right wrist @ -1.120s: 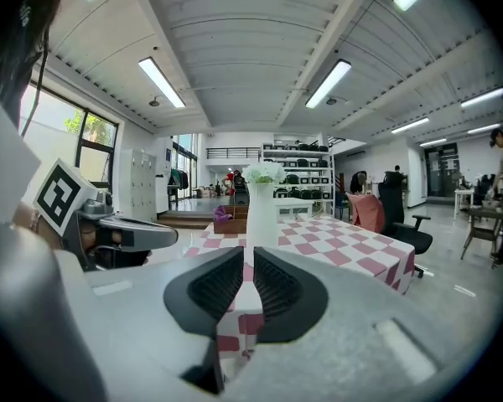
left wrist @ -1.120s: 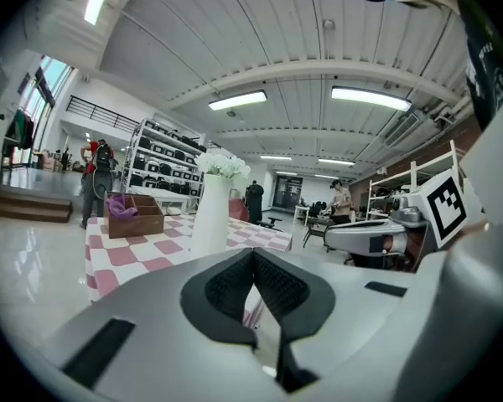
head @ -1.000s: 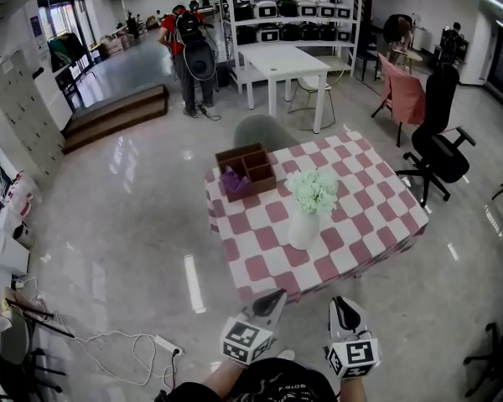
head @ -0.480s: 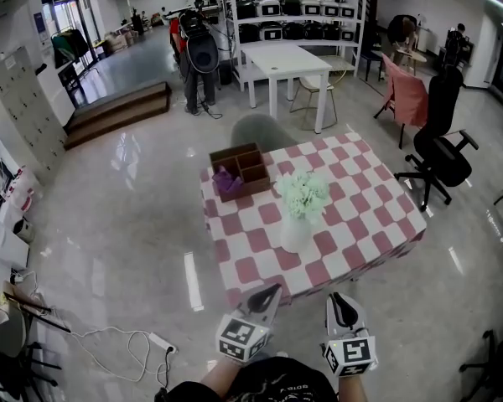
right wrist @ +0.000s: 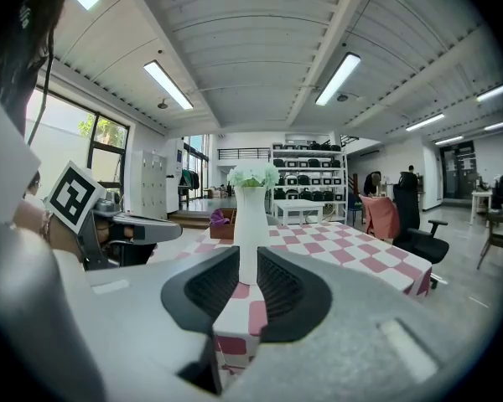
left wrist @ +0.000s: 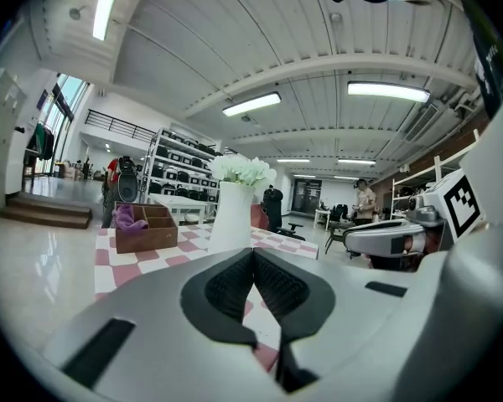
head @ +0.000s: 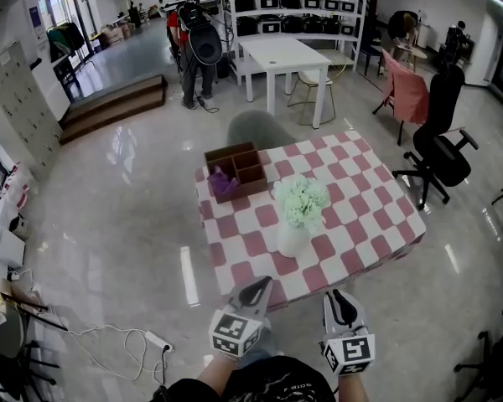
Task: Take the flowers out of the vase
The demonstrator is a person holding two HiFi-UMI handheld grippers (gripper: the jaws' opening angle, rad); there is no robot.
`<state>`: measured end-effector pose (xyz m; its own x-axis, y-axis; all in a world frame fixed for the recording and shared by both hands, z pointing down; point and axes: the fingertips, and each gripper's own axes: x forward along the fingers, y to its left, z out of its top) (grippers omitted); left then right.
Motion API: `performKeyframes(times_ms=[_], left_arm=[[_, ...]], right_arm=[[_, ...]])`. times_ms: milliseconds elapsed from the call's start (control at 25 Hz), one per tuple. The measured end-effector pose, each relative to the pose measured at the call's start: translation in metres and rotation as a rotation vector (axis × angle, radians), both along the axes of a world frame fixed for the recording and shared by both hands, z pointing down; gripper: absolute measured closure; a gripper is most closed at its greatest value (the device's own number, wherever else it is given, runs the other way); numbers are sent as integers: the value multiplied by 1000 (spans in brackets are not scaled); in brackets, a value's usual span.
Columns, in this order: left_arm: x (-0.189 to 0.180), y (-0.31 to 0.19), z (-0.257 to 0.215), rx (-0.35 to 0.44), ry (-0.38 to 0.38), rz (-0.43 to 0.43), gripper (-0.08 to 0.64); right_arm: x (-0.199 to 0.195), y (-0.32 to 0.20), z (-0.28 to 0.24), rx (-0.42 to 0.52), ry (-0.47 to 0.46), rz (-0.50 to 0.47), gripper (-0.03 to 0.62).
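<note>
White ceramic vase of pale green flowers stands on the pink-checked surface, with a brown wooden divided box far left. The left hand-held gripper is clenched and empty; the right hand-held gripper has jaws just parting, with nothing between them.

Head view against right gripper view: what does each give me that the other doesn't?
Only head view: the compartments of the box from above, and the power strip. Only right gripper view: the gap between the jaws of the right gripper, just opening, nothing in it. Both: the vase with flowers on the checkered table, and the left gripper.
</note>
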<state>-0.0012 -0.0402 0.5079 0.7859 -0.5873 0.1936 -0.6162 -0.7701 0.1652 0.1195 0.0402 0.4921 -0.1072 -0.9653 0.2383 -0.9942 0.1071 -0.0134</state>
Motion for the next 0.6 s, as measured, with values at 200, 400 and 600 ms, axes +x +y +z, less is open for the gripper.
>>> performKeyframes(times_ms=[200,400,600], left_arm=[[6,-16,-2,12,-9,17,549],[9,-35,-3,11,-5,21,549],[10,-58,-1,6,-10,17,549]], right_arm=[[5,-20,-3,1,-9,2,531],[6,-41,-1,-1,-12,-4,501],[5,-68,-2,-6,-32,-37,451]])
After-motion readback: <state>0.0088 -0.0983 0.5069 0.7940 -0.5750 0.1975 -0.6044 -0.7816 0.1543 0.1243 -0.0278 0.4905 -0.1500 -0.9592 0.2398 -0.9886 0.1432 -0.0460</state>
